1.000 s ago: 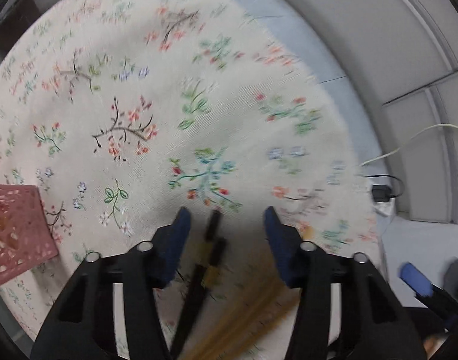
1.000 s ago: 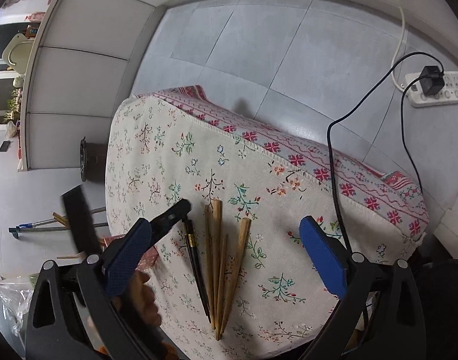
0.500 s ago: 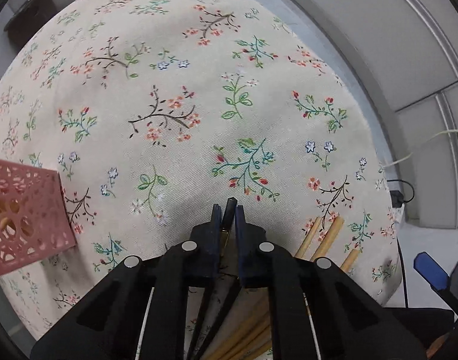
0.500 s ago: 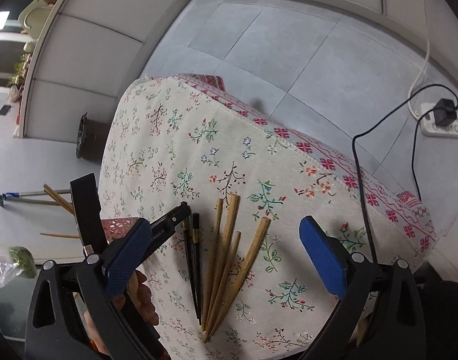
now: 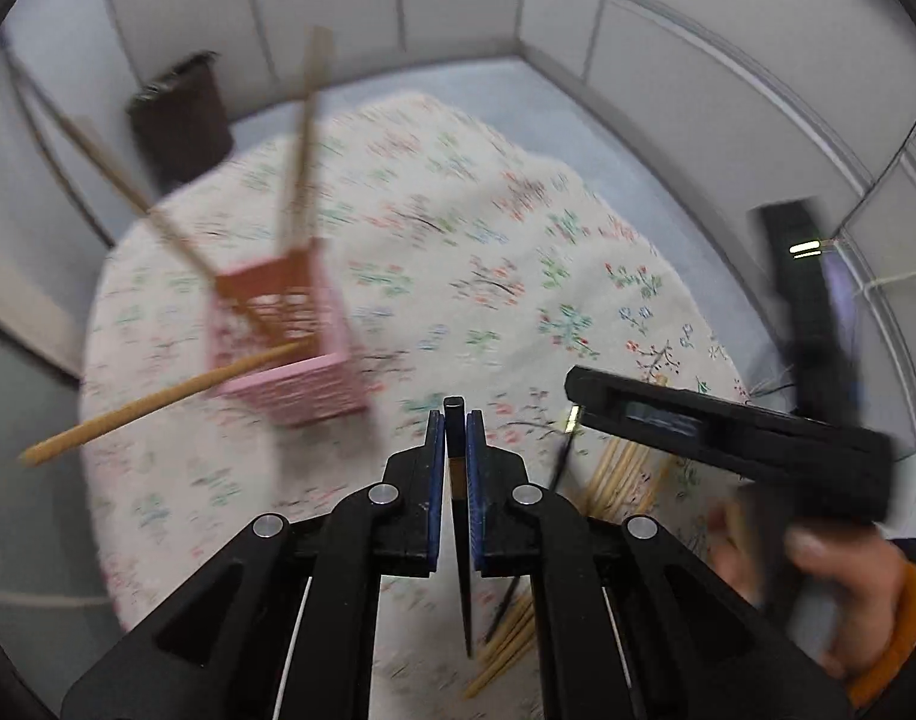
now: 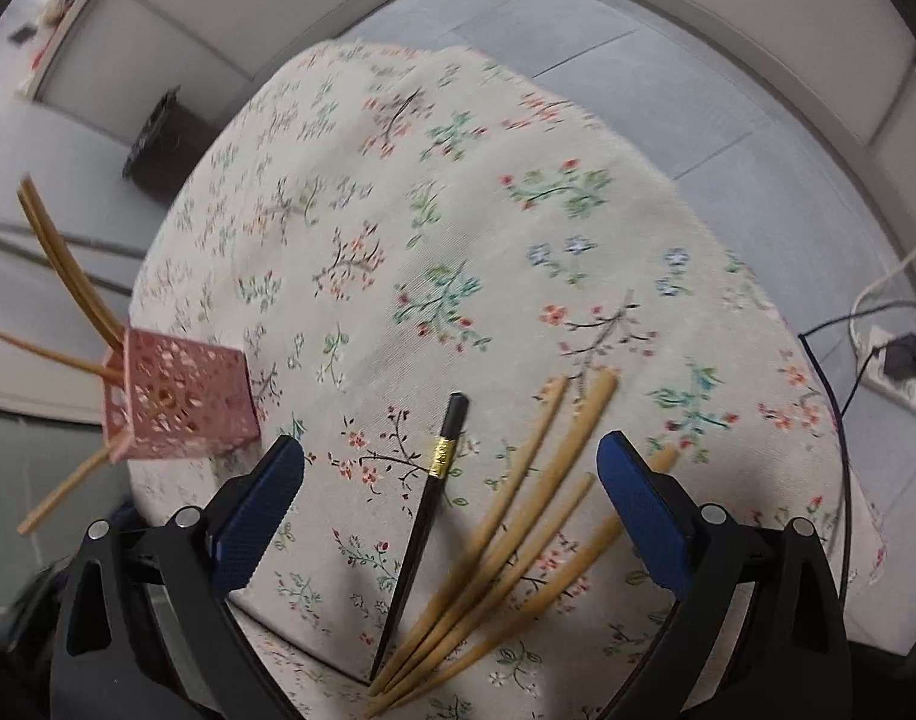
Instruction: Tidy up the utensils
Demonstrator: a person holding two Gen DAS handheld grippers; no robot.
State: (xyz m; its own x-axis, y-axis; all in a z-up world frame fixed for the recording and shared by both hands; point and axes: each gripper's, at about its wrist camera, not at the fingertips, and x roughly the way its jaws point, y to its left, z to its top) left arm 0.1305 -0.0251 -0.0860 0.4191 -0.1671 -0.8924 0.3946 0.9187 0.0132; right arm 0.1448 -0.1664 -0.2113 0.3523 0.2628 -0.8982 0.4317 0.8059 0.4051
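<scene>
My left gripper (image 5: 456, 429) is shut on a black chopstick (image 5: 458, 516) and holds it above the floral tablecloth (image 5: 487, 264). A pink perforated holder (image 5: 284, 336) with several wooden chopsticks stands ahead and left of it. In the right wrist view my right gripper (image 6: 452, 468) is open and empty, low over a second black chopstick with a gold band (image 6: 425, 516) and a bundle of wooden chopsticks (image 6: 517, 546) lying on the cloth. The pink holder (image 6: 176, 402) is to its left.
A dark waste bin (image 5: 179, 114) stands on the floor beyond the table. A power strip with a plug and cables (image 6: 895, 360) lies on the floor at right. The right gripper's body and hand (image 5: 757, 450) cross the left wrist view at right.
My left gripper closed on a black chopstick and lifted it off the cloth, swinging toward the pink holder. My right gripper moved down closer to the remaining chopsticks, still open.
</scene>
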